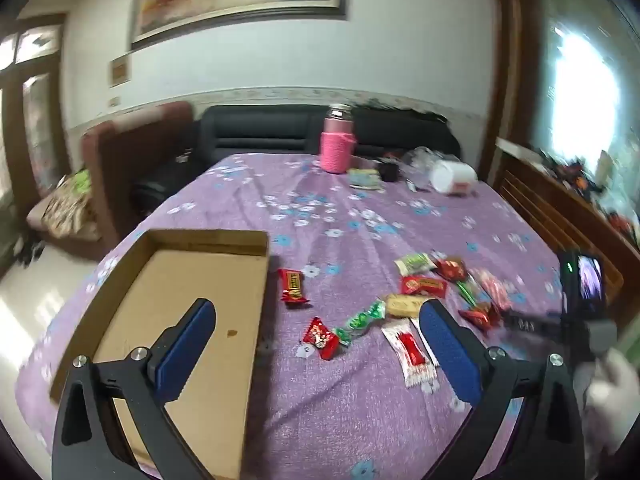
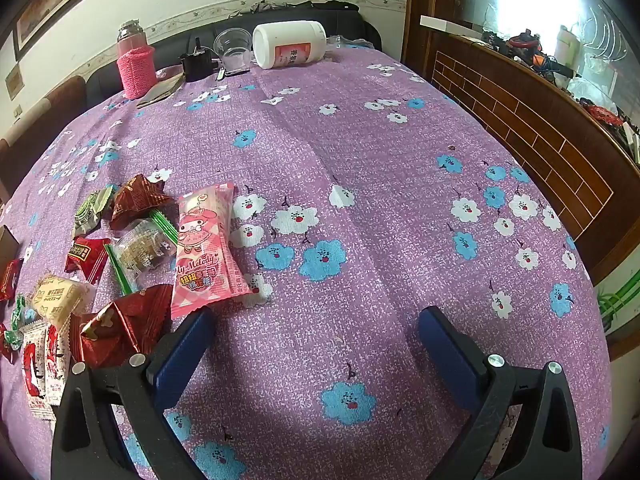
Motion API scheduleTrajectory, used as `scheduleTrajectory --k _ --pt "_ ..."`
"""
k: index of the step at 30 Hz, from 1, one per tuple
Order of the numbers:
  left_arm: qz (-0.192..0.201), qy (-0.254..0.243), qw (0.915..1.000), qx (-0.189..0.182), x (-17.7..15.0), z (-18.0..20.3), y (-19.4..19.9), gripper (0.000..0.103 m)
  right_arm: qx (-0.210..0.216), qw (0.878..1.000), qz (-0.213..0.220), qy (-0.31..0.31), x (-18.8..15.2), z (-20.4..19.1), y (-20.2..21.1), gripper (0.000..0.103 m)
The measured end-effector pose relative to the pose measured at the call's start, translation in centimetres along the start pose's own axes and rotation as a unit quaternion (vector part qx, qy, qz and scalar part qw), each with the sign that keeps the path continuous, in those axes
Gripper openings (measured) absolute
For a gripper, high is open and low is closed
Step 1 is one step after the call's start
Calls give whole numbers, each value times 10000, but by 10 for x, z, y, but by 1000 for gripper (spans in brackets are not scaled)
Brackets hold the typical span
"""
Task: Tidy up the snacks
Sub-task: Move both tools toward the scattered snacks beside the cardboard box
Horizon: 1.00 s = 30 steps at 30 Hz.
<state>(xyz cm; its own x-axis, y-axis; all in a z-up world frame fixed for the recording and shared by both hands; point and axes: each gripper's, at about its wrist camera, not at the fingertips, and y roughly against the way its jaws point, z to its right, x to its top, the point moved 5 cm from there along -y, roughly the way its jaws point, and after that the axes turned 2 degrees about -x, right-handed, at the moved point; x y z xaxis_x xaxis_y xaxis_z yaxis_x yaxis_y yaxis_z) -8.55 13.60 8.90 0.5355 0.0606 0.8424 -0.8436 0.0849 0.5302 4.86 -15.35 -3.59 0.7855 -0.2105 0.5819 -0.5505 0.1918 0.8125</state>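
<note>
Several wrapped snacks lie on the purple flowered tablecloth (image 1: 360,208). An empty cardboard tray (image 1: 180,280) sits at the left. My left gripper (image 1: 316,316) is open and empty above the cloth, between the tray and the snacks; a small red candy (image 1: 320,338) and a green candy (image 1: 362,320) lie between its fingers. A red bar (image 1: 293,286) lies by the tray. My right gripper (image 2: 316,328) is open and empty over bare cloth. A pink My Melody packet (image 2: 206,248) and a red foil packet (image 2: 128,326) lie just left of its left finger (image 2: 184,354).
At the far end stand a pink-sleeved bottle (image 1: 337,142), a white jar on its side (image 2: 290,44), a clear cup (image 2: 233,46) and a small black object (image 2: 196,66). A black sofa (image 1: 260,128) is behind the table. A wooden cabinet (image 2: 520,120) runs along the right.
</note>
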Motion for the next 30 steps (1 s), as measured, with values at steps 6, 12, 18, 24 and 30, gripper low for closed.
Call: scheduleTrajectory --k 6,12,18,24,30 --pt "-147 239 9992 -288 -5 6 -12 102 -31 10000 4 -33 2 -1 1 102" --pt "653 73 9978 -134 12 10 20 102 -59 10000 3 -55 6 -8 1 102" --pt "971 -160 9951 -53 41 3 53 102 40 9996 -260 -56 3 0 1 102" --pt "864 14 9950 -504 49 -19 68 102 -6 9995 -315 -69 -3 0 4 102" --pt "454 354 9961 -670 39 -40 58 102 -196 9994 -290 -64 -5 3 14 101"
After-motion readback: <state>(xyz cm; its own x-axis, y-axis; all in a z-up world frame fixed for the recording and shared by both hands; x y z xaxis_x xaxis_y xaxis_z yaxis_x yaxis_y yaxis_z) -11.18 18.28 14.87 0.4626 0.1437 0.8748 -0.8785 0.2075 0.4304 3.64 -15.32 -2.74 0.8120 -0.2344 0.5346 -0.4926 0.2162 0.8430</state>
